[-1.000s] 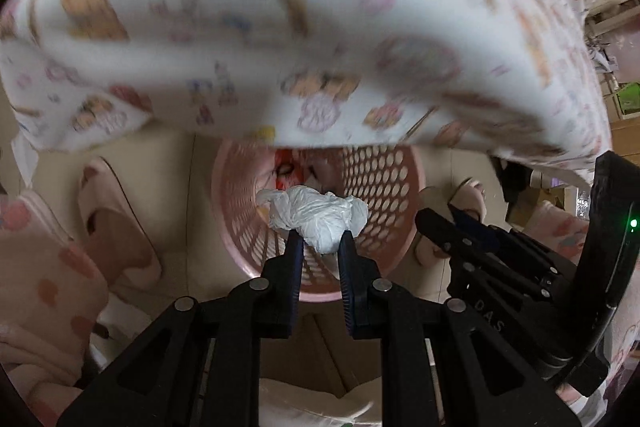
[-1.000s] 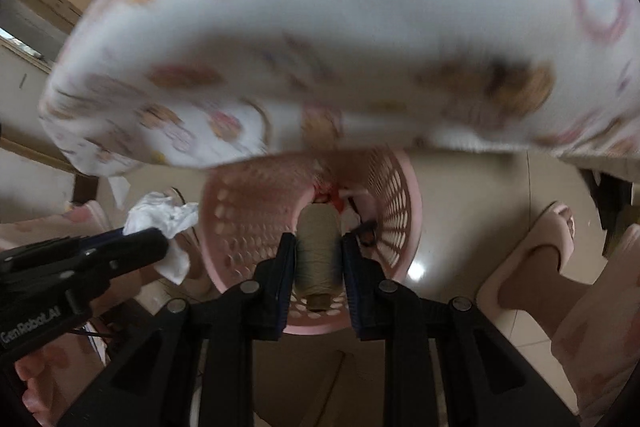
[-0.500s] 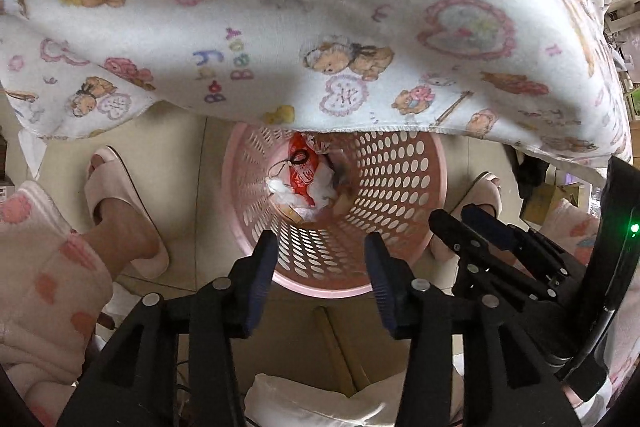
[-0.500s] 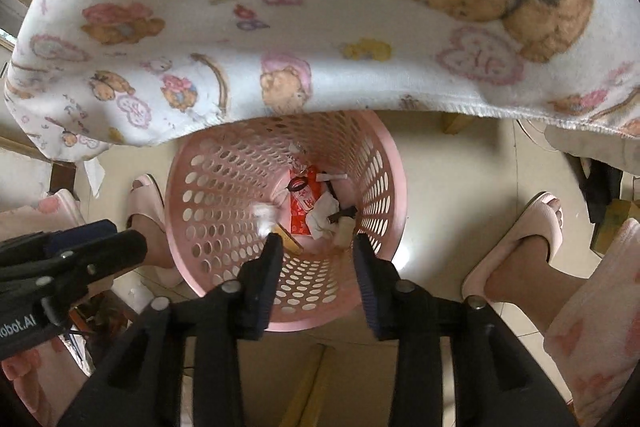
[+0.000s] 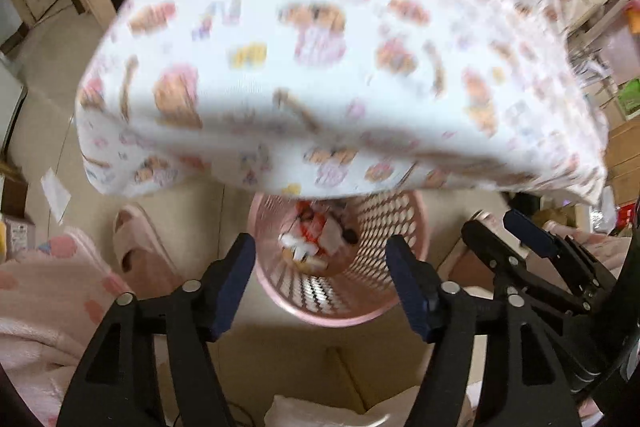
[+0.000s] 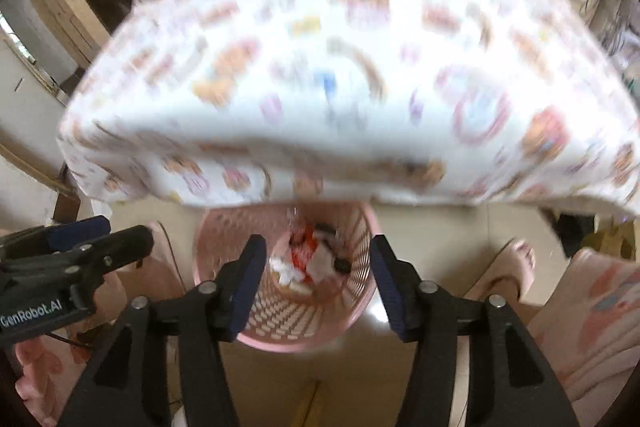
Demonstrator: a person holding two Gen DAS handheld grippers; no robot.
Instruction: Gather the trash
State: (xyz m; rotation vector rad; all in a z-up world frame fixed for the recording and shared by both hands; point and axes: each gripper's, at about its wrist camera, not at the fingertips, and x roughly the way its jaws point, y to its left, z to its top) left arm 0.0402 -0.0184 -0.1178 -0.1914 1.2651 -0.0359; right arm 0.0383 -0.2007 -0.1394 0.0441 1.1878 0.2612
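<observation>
A pink perforated waste basket (image 5: 394,227) (image 6: 360,247) stands on the tiled floor under the edge of a cloth-covered table. Inside it lies a heap of trash (image 5: 316,241) (image 6: 308,259): white paper, a red wrapper and dark bits. My left gripper (image 5: 320,261) hangs above the basket with its jaws opening and nothing between them. My right gripper (image 6: 318,261) hovers over the basket too, jaws opening, empty. Each gripper shows in the other's view, the right gripper (image 5: 520,239) at the right and the left gripper (image 6: 96,243) at the left.
A white tablecloth (image 5: 320,67) (image 6: 340,75) printed with bears overhangs the basket's far side. A person's feet in pink slippers (image 5: 136,247) (image 6: 516,267) stand on both sides of the basket. A paper scrap (image 5: 56,191) lies on the floor at the left.
Both grippers let go of their loads, a white crumpled paper and a tan roll, which dropped into the basket. Both jaws widened and both grippers rose, so the basket looks smaller.
</observation>
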